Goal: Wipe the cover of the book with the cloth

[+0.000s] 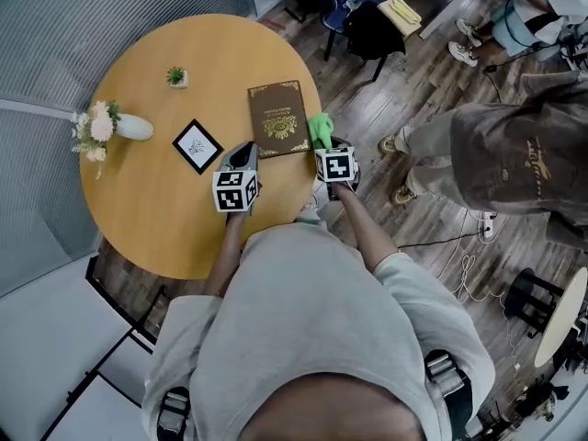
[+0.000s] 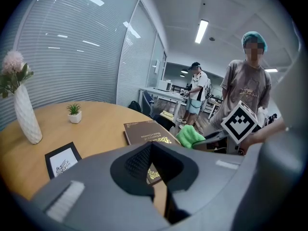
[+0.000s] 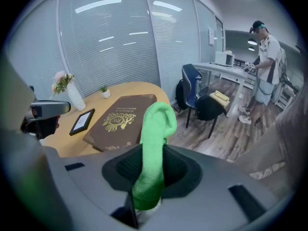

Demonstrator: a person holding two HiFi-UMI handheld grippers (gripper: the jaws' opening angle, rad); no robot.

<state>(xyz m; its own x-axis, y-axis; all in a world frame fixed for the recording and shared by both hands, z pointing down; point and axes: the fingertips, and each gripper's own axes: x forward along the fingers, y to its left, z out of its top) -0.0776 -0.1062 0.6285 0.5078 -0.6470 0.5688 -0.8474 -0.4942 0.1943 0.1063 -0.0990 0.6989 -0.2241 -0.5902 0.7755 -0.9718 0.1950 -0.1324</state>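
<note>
Head view: round wooden table (image 1: 147, 219) carries the brown book with gold cover ornament (image 1: 278, 118), flat and closed, near the table's right edge on my side. Bright green cloth (image 1: 321, 129) sits just beside the book's right edge, near its closest corner; I can't tell if they touch. My right gripper (image 1: 326, 145) is at that cloth, and my left gripper (image 1: 246, 152) is over the table just left of the book's near corner. A black-framed picture (image 1: 197, 145), a white vase with pale flowers (image 1: 129, 127) and a small potted plant (image 1: 176, 77) sit further left. A bystander in a grey shirt (image 1: 514, 159) stands on the wood floor to the right. Left gripper view: the left gripper (image 2: 159, 186) has its jaws together apart from a thin slit, with nothing in them. The book (image 2: 147, 131) lies just ahead, with the cloth (image 2: 190, 135) at its right edge and the right gripper (image 2: 211, 137) behind it. Vase (image 2: 26, 119), plant (image 2: 74, 113) and framed picture (image 2: 62, 159) are on the left. Right gripper view: the right gripper (image 3: 147, 186) is clamped on the cloth (image 3: 154, 148), which stands up from the jaws as a folded strip. The book (image 3: 120, 119) lies flat beyond it, with the framed picture (image 3: 83, 121) and vase (image 3: 72, 95) behind and the left gripper (image 3: 45, 112) at the far left.
</note>
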